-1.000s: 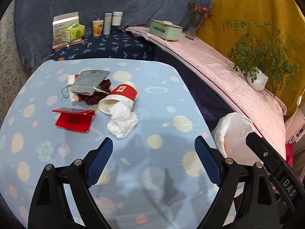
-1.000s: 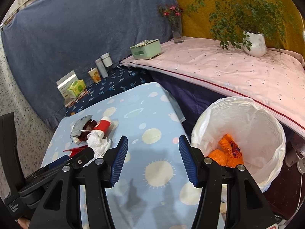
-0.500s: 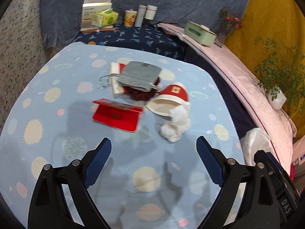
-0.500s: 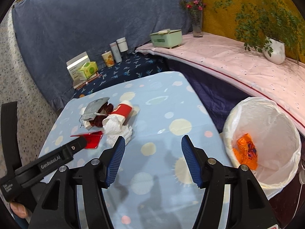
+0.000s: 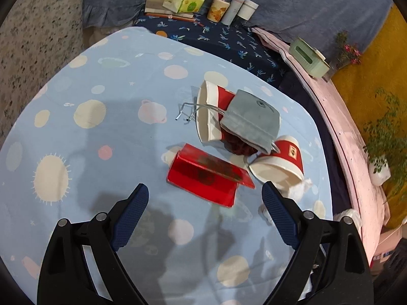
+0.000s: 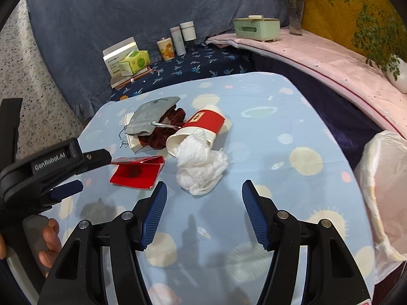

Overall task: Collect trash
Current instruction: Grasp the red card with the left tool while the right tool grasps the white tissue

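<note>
A heap of trash lies on the light blue tablecloth [image 5: 84,167]. It holds a flattened red box [image 5: 208,178] [image 6: 137,171], a tipped red-and-white paper cup [image 5: 279,162] [image 6: 198,129], a crumpled white tissue [image 6: 201,167] [image 5: 301,186] spilling from that cup, a second flattened cup [image 5: 211,114], a grey drawstring pouch [image 5: 251,122] [image 6: 152,115] and a dark red cloth [image 6: 162,132]. My left gripper [image 5: 204,203] is open just short of the red box. My right gripper [image 6: 204,198] is open just short of the tissue. Neither holds anything.
A bin lined with a white bag [image 6: 381,178] stands off the table's right edge. Behind the table, a dark patterned shelf holds a tissue pack [image 6: 134,62], a box and several small containers. A pink ledge [image 6: 330,63] carries a green box, a vase and a potted plant.
Both grippers have swung left from the bin side and dropped toward the trash heap. The red box now lies between the left jaws' line, the tissue before the right jaws.
</note>
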The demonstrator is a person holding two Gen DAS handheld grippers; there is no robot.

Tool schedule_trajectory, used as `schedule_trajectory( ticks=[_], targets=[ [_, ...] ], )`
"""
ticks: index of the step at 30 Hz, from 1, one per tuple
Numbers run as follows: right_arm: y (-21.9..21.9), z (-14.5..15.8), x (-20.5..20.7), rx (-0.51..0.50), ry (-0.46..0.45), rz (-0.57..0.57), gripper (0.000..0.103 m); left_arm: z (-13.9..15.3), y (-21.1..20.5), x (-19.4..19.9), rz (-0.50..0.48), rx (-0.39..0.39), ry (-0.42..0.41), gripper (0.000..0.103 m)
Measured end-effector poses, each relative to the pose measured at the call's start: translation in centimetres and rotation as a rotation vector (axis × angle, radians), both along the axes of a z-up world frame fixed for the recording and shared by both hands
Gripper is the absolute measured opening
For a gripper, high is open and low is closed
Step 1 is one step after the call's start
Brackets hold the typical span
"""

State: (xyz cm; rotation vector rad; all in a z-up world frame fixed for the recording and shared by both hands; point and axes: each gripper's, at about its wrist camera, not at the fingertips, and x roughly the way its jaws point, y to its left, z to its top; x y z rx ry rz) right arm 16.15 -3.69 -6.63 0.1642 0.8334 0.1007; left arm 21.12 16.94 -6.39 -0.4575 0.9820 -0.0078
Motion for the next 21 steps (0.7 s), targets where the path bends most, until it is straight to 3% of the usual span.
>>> schedule_trajectory(
  ticks=[4, 10, 13, 16, 21],
  targets=[
    [0.8, -1.4, 1.6, -0.007, 0.023, 0.002, 0.06, -0.7, 0.0, 1.5, 0.003, -0.022, 0.022, 0.083],
    [0.8, -3.4, 3.7, 0.003, 0.063, -0.015, 0.06, -2.8, -0.4, 3.1, -0.027, -0.062, 0.076, 0.057],
    [0.6, -4.4, 4.2, 0.014, 0.082, -0.02, 0.059, -3.6, -0.7, 3.3, -0.048, -0.067, 0.086, 0.035],
    [0.5, -4.8, 4.4, 0.04, 0.092, 0.004, 0.039, -4.0, -0.6, 3.1, -0.057, -0.08, 0.085, 0.028],
    [0.8, -4.3, 3.7, 0.035, 0.075, 0.015, 0.023, -3.2, -0.7, 2.2, -0.07, -0.071, 0.063, 0.017]
  ],
)
